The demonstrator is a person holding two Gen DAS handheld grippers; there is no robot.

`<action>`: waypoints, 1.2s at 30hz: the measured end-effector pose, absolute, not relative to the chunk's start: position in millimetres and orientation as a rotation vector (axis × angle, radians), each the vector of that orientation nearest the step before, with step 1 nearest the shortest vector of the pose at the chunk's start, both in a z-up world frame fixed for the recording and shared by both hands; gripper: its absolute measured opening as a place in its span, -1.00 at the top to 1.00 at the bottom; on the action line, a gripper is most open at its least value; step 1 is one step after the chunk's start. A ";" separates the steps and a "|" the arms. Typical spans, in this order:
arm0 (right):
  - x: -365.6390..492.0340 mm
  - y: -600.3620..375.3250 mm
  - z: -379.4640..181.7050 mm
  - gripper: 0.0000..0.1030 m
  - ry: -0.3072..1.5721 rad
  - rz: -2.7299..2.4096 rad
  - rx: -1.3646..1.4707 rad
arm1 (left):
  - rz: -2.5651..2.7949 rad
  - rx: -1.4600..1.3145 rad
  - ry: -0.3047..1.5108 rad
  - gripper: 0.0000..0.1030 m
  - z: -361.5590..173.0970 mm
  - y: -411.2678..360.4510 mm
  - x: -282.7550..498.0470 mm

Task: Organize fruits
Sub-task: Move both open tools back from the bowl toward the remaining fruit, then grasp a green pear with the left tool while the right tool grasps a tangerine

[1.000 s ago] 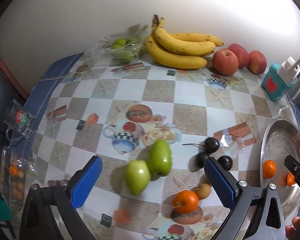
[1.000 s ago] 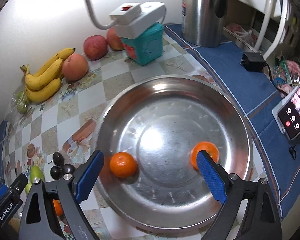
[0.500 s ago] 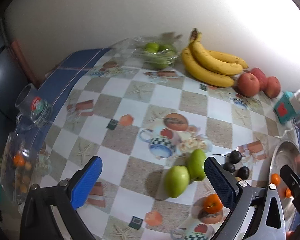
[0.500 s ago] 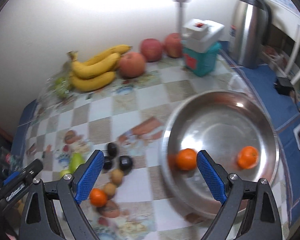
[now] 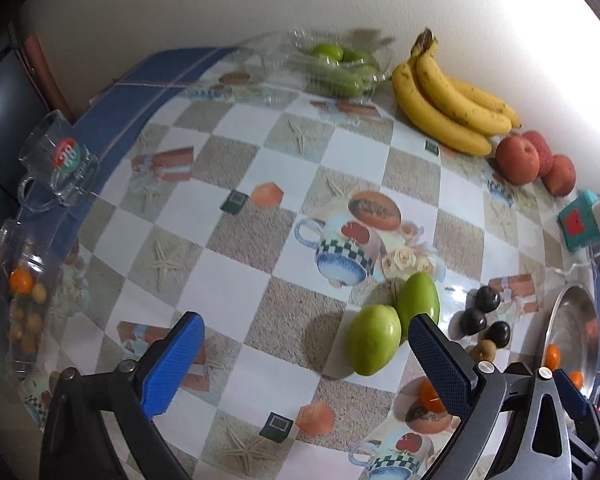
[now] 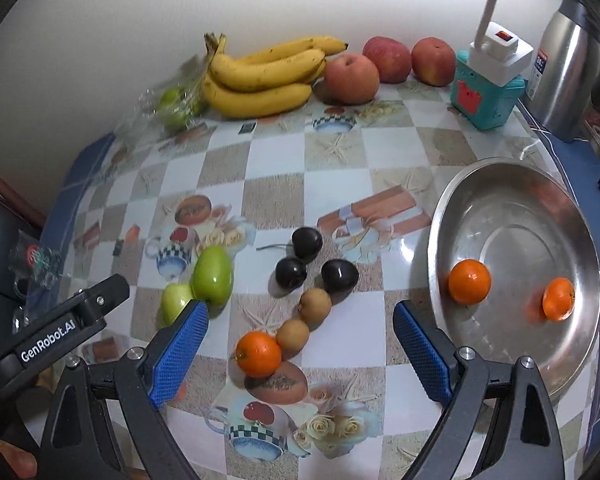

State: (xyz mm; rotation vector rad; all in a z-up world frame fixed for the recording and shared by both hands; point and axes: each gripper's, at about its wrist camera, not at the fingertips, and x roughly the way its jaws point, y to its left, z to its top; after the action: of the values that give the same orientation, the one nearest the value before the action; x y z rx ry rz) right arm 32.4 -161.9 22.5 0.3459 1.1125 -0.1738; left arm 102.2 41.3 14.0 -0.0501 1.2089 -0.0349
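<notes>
Glossy checkered worktop (image 6: 332, 184) carries 2 smooth green fruits (image 6: 212, 274); the round steel pan (image 6: 512, 208) holds 2 oranges (image 6: 469, 282). Both tools, left (image 5: 304, 360) and right (image 6: 300, 344), gape, released; a blue pad partly hides 1 green fruit.

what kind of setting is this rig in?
Most likely a home kitchen or dining table: a patterned plastic tablecloth loaded with bananas and apples, a steel kettle or flask at the edge, and a glass mug.
</notes>
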 end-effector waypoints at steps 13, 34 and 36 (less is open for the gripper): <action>37.6 -148.0 -17.3 -0.82 1.236 -0.141 0.375 | -0.068 -0.065 1.302 -0.97 -11.8 29.2 109.4; 37.4 -129.8 -36.5 -0.19 1.282 -0.095 0.389 | -0.151 -0.081 1.383 -0.37 -31.7 7.9 113.2; 37.6 -129.4 -37.1 -0.15 1.284 -0.092 0.395 | -0.154 -0.084 1.383 -0.37 -31.9 7.6 113.9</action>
State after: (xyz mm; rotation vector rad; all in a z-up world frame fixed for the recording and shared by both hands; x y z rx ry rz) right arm 37.6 -129.4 -37.1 0.3950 1.2843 -0.0918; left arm 113.9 7.6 -31.9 -0.0844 1.3833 -0.1538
